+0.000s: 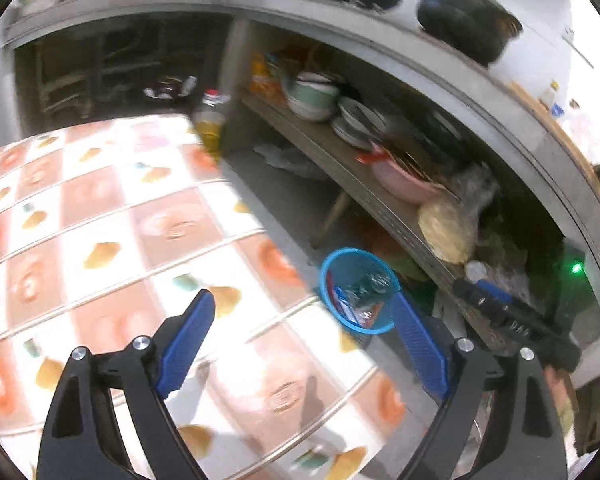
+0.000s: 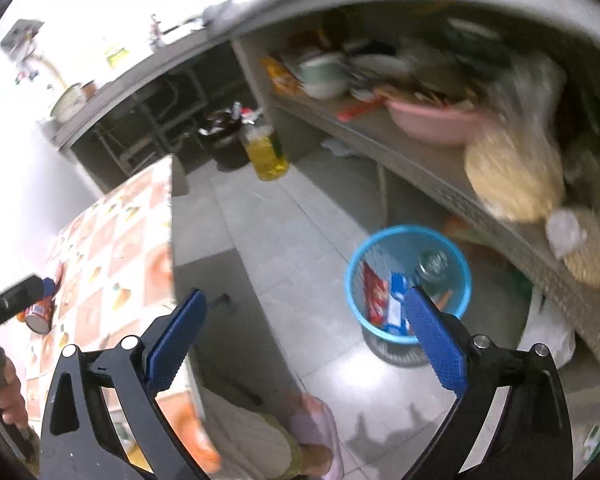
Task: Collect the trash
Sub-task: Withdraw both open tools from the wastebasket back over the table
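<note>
A blue mesh basket stands on the grey tiled floor beside the low shelf. It holds a red wrapper, a blue and white wrapper and a clear crumpled bottle. My right gripper hangs open and empty above the floor, just left of the basket. My left gripper is open and empty over the edge of the patterned tablecloth, with the basket beyond its right finger. A small can lies on the table near the left gripper's body.
The shelf under the counter carries bowls, a pink basin and bagged goods. An oil bottle and a black bin stand on the floor farther back. A white bag lies right of the basket. A person's slippered foot is below.
</note>
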### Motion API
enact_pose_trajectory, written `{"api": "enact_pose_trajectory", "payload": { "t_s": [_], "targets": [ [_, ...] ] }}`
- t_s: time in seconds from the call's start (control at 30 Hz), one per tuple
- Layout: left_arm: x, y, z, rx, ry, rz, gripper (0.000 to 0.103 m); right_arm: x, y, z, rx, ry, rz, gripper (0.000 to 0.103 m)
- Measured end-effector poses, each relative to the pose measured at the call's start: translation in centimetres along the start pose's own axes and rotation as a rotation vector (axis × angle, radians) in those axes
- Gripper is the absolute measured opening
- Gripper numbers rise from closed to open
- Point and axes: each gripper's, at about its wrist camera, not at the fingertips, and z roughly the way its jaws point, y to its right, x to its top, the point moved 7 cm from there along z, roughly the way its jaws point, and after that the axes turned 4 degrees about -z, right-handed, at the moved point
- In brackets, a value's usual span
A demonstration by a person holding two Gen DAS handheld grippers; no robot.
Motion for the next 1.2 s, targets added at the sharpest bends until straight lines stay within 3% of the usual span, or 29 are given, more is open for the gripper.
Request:
{"api": "enact_pose_trajectory", "payload": {
  "t_s": [0.2, 0.57, 0.8, 1.03, 1.2],
  "targets": [
    [-1.2, -5.2, -4.6, 0.061, 0.091, -0.060, 0.090, 1.7, -5.1, -0.1, -0.072, 0.044, -0.171, 0.095],
    [-4.1, -12.6, -9.9, 0.197, 0.198, -0.160, 0.091, 2.5, -14.3, -0.4, -0.101, 0.149, -0.444, 0.095],
    [-5.2, -16.8, -13.2, 0.316, 0.284, -0.210, 0.092, 1.5, -20.5, 0.1, 0.122, 0.123, -0.502, 0.095],
    [-5.5, -20.8, -15.3, 0.443, 0.349, -0.235, 0.092, 0.5, -25.7, 0.7, 0.289, 0.068, -0.534, 0.095],
    [-5.4, -23.6, -16.3, 0.509, 0.375, -0.281, 0.091, -0.2, -28.6, 1.7, 0.434, -0.040, -0.495, 0.095]
  ]
}}
